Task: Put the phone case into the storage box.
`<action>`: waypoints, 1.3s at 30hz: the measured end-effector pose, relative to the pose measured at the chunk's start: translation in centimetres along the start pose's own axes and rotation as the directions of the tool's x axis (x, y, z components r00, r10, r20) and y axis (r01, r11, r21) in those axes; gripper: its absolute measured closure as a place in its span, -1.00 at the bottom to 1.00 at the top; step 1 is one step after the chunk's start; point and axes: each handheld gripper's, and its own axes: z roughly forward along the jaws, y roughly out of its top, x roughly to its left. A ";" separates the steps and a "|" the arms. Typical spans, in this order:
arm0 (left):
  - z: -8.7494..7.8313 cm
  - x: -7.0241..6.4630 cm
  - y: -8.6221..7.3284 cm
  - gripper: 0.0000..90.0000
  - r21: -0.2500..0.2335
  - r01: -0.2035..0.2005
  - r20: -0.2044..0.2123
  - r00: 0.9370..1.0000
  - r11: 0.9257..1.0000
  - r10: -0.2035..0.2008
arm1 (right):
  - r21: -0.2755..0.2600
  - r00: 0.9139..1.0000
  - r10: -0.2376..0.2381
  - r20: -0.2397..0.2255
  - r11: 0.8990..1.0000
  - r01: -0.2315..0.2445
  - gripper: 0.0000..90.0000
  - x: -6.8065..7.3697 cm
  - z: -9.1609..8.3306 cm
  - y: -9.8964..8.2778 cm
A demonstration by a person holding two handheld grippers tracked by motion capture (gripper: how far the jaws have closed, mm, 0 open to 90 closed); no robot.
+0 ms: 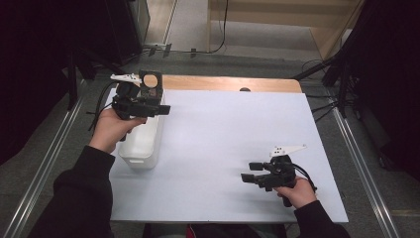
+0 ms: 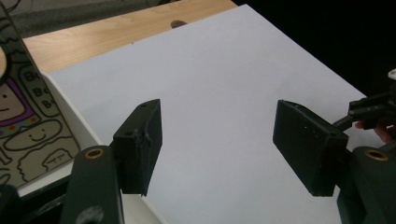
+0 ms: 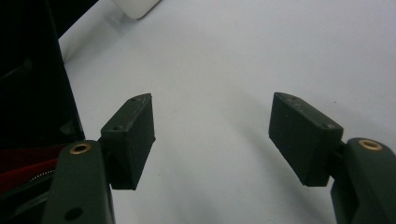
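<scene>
One white bin (image 1: 143, 144) is sitting at the desk's (image 1: 223, 148) left edge, holding one cartoon-printed card (image 2: 28, 126) lettered "Bo". The left claw (image 1: 161, 110) is hovering released over it; the right claw (image 1: 247, 177) is hovering released, empty.

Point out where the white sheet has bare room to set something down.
The widest bare stretch of the white sheet lies between the white bin at its left edge and the right gripper near the front right. It is crowded only at the left, where the left gripper hangs over the bin.
</scene>
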 end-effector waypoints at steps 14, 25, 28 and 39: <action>1.8 -2.0 -2.0 -0.28 0.020 -0.029 0.050 0.998 0.999 0.027 | 0.004 1.000 0.000 0.002 1.000 0.000 -0.33 0.1 0.0 -0.2; 2.3 -3.4 -3.5 -0.28 0.013 -0.042 0.079 0.996 0.999 0.041 | -0.003 1.000 0.000 0.002 1.000 0.000 -0.33 0.1 -0.1 -0.2; 2.4 -3.7 -4.0 -0.28 0.019 -0.045 0.083 0.996 0.999 0.043 | -0.001 1.000 -0.001 0.002 1.000 0.001 -0.33 0.1 -0.1 -0.2; 3.3 -4.7 -5.8 -0.34 0.043 -0.074 0.081 0.994 0.996 0.071 | 0.000 1.000 -0.006 0.003 1.000 0.006 -0.33 0.1 0.0 -0.3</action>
